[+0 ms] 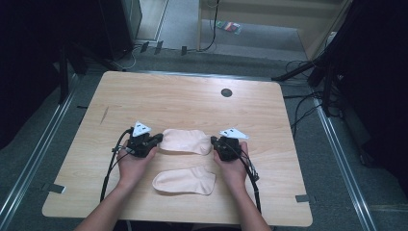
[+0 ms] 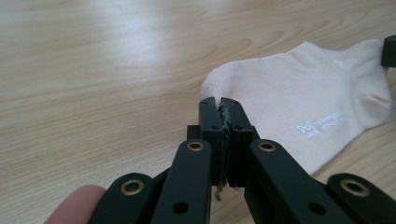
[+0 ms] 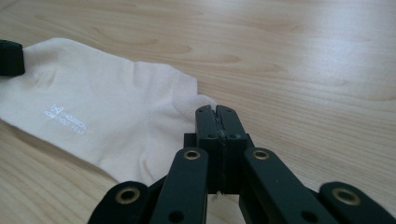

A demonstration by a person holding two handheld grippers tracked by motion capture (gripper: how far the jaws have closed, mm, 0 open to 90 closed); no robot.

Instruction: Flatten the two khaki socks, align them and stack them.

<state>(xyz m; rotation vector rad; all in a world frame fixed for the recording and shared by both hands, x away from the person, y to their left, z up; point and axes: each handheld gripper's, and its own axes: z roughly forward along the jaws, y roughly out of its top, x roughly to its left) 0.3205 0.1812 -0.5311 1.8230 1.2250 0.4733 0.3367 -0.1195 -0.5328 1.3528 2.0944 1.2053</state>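
Seemingly each closed claw point(image 2: 219, 105) point(image 3: 215, 114) pinches the far sock's point(image 1: 185, 140) end, edges hidden.

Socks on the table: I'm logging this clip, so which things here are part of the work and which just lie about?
In the work:
- far sock, pinched at each end
- left gripper, shut on it
- right gripper, shut on it
- near sock, likely its pair

Lying about:
- coloured packet on the floor
- floor cables

Two pale socks lie on one wooden table point(image 1: 183, 91): a far sock point(image 1: 185, 140) and a near sock point(image 1: 185, 181). Two tongs are there, a left one point(image 1: 158, 139) and a right one point(image 1: 213, 141), held by two hands.
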